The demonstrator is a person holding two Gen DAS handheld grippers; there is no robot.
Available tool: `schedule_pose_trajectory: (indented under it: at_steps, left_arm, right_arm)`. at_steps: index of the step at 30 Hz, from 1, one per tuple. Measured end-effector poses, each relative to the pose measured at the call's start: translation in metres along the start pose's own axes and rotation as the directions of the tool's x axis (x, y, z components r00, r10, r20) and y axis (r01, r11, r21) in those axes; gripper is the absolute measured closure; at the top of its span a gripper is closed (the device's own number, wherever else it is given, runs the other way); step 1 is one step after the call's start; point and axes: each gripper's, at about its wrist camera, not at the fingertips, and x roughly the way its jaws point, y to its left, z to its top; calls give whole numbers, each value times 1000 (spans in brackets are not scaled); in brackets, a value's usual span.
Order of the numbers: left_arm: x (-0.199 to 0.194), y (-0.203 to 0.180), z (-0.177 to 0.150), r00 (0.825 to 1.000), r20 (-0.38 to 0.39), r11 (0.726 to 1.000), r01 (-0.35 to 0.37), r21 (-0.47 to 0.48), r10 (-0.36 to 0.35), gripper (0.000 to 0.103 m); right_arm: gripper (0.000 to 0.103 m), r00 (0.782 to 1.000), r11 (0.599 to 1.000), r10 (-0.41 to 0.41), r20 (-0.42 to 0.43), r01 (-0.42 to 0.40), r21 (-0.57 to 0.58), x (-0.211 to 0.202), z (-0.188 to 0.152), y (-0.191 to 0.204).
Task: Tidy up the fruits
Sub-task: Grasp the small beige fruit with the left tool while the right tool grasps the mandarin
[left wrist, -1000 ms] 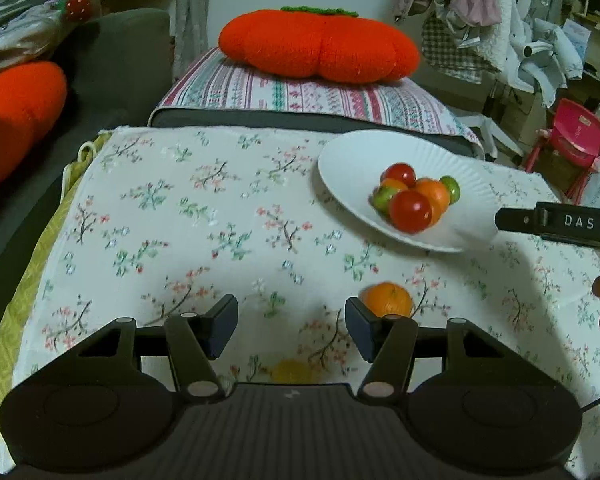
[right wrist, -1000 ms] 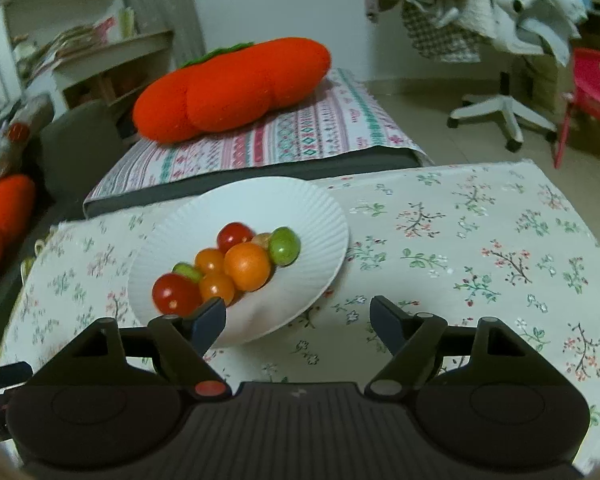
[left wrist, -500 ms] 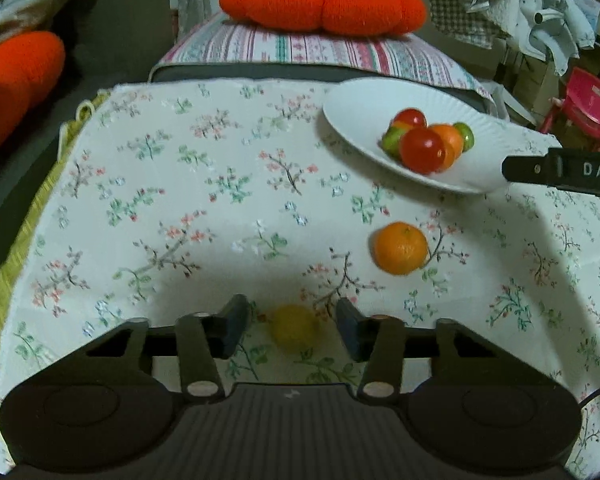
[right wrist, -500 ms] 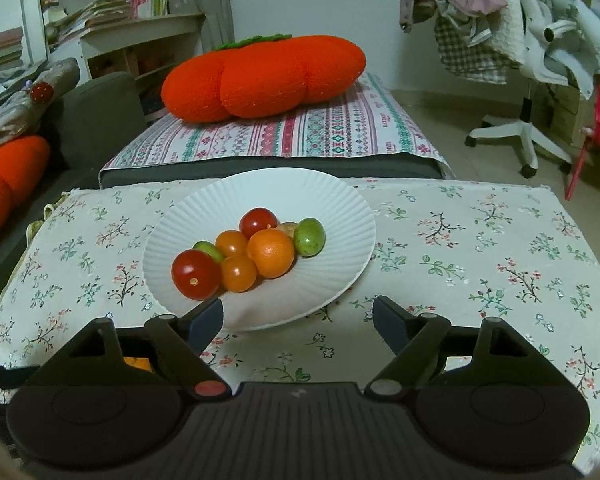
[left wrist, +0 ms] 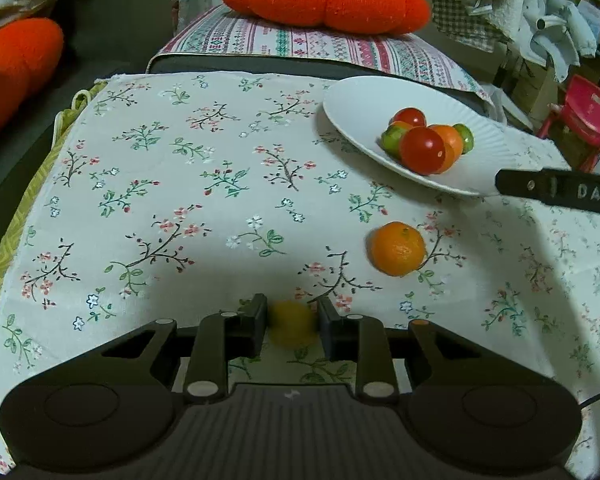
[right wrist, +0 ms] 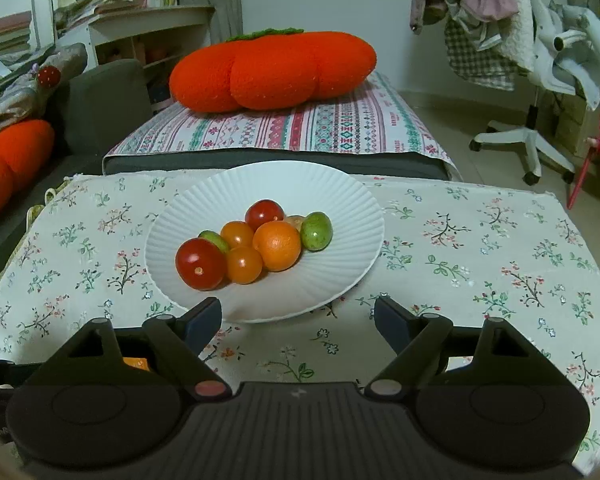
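Observation:
My left gripper [left wrist: 292, 322] is shut on a small yellow fruit [left wrist: 291, 326] low over the floral cloth. An orange mandarin [left wrist: 398, 248] lies on the cloth to its right. A white ribbed plate [left wrist: 352, 120] at the far right holds several red, orange and green fruits [left wrist: 422, 150]. In the right wrist view the plate [right wrist: 340, 200] and its fruit pile [right wrist: 256, 246] sit just beyond my right gripper [right wrist: 298, 316], which is open and empty. One right gripper finger [left wrist: 560, 191] shows in the left wrist view beside the plate.
The floral cloth [left wrist: 160, 200] covers the low table. Behind it a striped cushion [right wrist: 320, 128] carries a big orange pumpkin pillow [right wrist: 272, 72]. Another orange pillow [left wrist: 12, 68] lies left. A swivel chair base [right wrist: 528, 140] and a red chair [left wrist: 584, 116] stand right.
My left gripper has drawn back toward the near edge, brought the yellow fruit between its fingers and shut on it. The right gripper has drifted slightly and stays open before the plate.

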Motion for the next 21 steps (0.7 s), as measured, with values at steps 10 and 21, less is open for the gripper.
schedule_pose_trajectory:
  at_steps: [10, 21]
  left_arm:
    - [2, -7, -2, 1000, -9, 1000, 17, 24, -17, 100]
    - [2, -10, -2, 1000, -10, 999, 15, 42, -14, 100]
  right_arm:
    - [17, 1000, 998, 11, -20, -12, -58, 3, -5, 12]
    - [15, 997, 982, 39, -69, -51, -182, 6, -14, 35]
